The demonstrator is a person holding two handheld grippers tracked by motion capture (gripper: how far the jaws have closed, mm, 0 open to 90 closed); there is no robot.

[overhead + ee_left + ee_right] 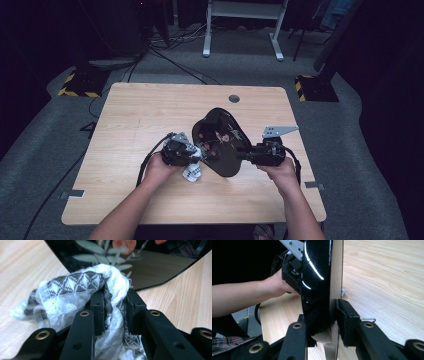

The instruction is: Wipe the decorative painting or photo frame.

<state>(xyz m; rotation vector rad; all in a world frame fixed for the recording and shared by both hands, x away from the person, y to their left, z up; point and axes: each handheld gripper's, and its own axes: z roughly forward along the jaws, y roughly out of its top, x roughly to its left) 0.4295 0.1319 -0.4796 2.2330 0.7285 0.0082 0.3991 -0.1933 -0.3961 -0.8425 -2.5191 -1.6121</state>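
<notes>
While the right gripper [322,315] clamps its jaws on the black tray's [220,142] edge, holding it tilted above the counter [140,115], the left gripper [113,302] presses a clamped cloth [67,295] against the tray's face.

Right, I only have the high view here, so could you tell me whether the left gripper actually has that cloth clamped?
Observer: Yes. In the left gripper view the left gripper has its jaws closed on a bunched fold of the white and grey patterned cloth.
Operator: Thank you. And is the right one holding the black plate by its edge?
Observer: It is. The right gripper pinches the rim of the glossy black plate, one jaw on each face, and the plate stands on edge between them.
Operator: Is the cloth touching the plate?
Observer: The cloth's top fold lies against the plate's face, which carries a pale leaf pattern.
</notes>
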